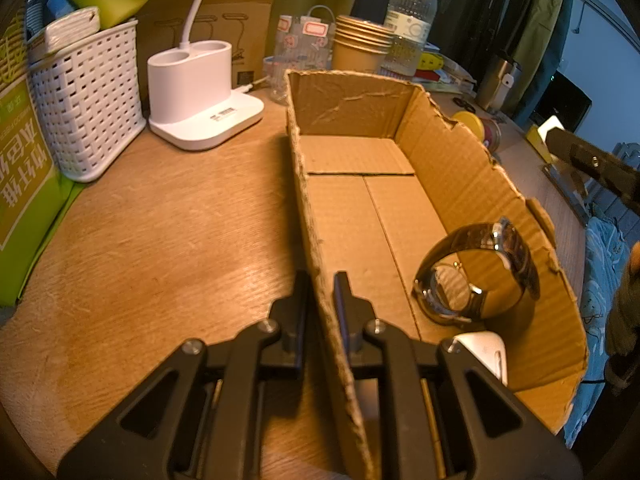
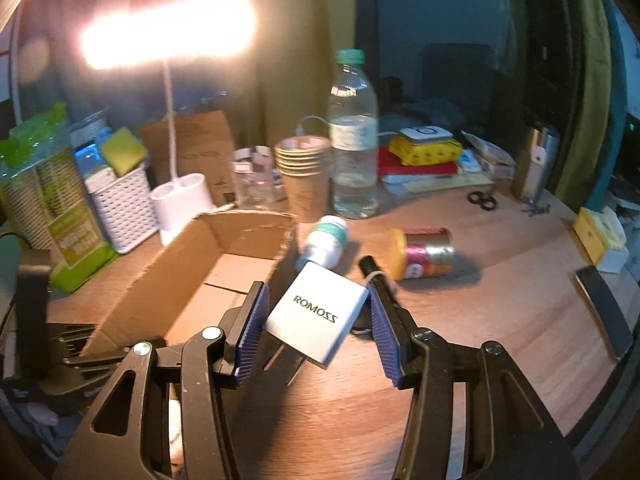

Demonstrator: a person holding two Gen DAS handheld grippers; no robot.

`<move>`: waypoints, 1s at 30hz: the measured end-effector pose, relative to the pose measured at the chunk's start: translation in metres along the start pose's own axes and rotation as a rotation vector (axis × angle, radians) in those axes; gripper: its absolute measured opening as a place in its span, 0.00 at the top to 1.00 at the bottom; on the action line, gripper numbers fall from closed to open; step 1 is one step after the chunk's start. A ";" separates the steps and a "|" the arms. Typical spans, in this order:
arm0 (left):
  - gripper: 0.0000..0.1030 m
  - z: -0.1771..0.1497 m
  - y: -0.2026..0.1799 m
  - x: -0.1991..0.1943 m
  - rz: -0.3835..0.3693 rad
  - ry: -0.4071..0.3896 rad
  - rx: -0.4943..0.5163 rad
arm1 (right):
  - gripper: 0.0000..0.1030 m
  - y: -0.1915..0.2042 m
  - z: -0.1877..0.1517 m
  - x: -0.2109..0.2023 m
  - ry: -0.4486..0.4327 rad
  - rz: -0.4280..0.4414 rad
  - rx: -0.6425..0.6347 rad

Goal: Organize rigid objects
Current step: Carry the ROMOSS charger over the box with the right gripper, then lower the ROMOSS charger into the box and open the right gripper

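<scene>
An open cardboard box [image 1: 452,184] lies on the wooden desk. Inside it rest a wristwatch [image 1: 476,272] and a white object [image 1: 486,350] near the front corner. My left gripper [image 1: 322,304] is shut on the box's near left wall, one finger inside and one outside. In the right wrist view my right gripper [image 2: 316,312] is shut on a white ROMOSS charger [image 2: 316,312], lifted off the desk beside the box [image 2: 148,280], its prongs pointing down. A small white bottle [image 2: 326,242] and a yellow-lidded can [image 2: 420,254] lie on the desk beyond it.
A white basket [image 1: 88,104], a lamp base [image 1: 200,92], stacked paper cups [image 1: 360,46] and a water bottle [image 1: 410,16] line the back. Books [image 2: 420,160], scissors [image 2: 482,199] and a steel flask [image 2: 534,164] sit at the right; a dark slab [image 2: 604,312] lies near the desk's right edge.
</scene>
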State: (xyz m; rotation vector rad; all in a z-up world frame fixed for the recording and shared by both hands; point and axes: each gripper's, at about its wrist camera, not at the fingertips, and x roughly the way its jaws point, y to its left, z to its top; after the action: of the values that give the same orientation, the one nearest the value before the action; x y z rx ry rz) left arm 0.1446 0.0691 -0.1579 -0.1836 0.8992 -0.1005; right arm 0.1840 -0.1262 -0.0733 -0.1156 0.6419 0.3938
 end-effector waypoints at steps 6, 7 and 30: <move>0.87 0.000 0.000 0.000 0.000 0.000 0.000 | 0.49 0.024 0.001 -0.001 -0.017 0.074 -0.047; 0.87 0.000 0.000 0.000 0.000 0.000 0.000 | 0.49 0.029 0.001 -0.001 -0.020 0.087 -0.061; 0.87 0.000 0.000 0.000 0.000 0.000 -0.001 | 0.49 0.081 -0.013 0.030 0.058 0.150 -0.170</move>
State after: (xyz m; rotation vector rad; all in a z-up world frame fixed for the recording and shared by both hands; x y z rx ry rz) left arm 0.1448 0.0691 -0.1579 -0.1839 0.8993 -0.0999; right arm 0.1671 -0.0453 -0.1002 -0.2422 0.6756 0.5913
